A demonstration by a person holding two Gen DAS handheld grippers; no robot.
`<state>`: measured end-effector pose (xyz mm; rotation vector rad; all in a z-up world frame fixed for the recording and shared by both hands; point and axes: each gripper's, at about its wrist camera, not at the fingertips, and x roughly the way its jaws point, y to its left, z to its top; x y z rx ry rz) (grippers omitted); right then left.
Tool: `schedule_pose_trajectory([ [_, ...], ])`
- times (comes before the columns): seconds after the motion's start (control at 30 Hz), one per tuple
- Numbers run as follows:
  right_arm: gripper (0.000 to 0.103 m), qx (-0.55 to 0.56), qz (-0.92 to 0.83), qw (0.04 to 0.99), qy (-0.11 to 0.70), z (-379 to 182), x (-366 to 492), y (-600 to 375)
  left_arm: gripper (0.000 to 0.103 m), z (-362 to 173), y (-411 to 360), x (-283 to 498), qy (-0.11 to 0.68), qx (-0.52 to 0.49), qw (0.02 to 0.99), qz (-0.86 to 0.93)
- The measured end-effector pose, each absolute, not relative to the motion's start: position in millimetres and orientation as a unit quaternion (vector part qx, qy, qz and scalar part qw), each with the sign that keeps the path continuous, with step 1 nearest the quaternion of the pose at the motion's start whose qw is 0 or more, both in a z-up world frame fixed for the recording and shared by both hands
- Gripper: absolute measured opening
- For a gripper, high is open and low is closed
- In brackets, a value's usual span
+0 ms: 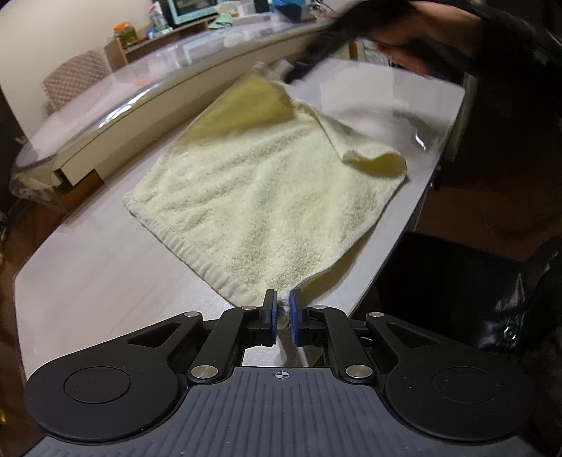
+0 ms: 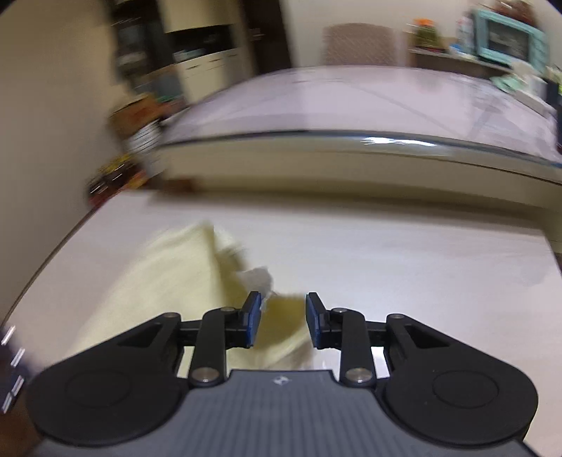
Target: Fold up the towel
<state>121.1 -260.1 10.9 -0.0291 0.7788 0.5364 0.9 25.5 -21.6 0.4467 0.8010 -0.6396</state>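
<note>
A pale yellow terry towel [image 1: 267, 197] lies spread on the light table [image 1: 98, 274]. Its right edge curls up [image 1: 379, 161] and its far part is raised in a fold [image 1: 253, 102]. My left gripper [image 1: 281, 307] is shut on the towel's near corner, at the table's front edge. In the right wrist view, which is blurred, my right gripper [image 2: 282, 316] stands open just above the towel [image 2: 147, 274]. A white label corner [image 2: 261, 277] lies just ahead of its left finger. A person's hand [image 1: 421, 38] shows blurred above the towel's far corner.
A rounded, glass-topped table [image 1: 140, 102] runs along the far side, with a patterned chair [image 1: 75, 77] behind it. A shelf holds a teal appliance [image 1: 191, 10] and clutter. The work table's right edge [image 1: 425, 190] drops off beside a dark seat [image 1: 456, 281].
</note>
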Motion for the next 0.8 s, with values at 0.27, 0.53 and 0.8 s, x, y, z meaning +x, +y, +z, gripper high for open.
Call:
schedule_pose_trajectory([
  [0.27,0.047,-0.067,0.239,0.901,0.355,0,50,-229,0.012,-19,27,-5,0.369,0.209,0.853,-0.306],
  [0.53,0.054,-0.002,0.202,0.925,0.323,4,62,-250,0.024,-11,35,-12,0.354,0.191,0.865,-0.299],
  [0.8,0.082,0.178,0.167,0.915,0.322,21,110,-307,0.025,-6,45,-8,0.35,0.166,0.878,-0.281],
])
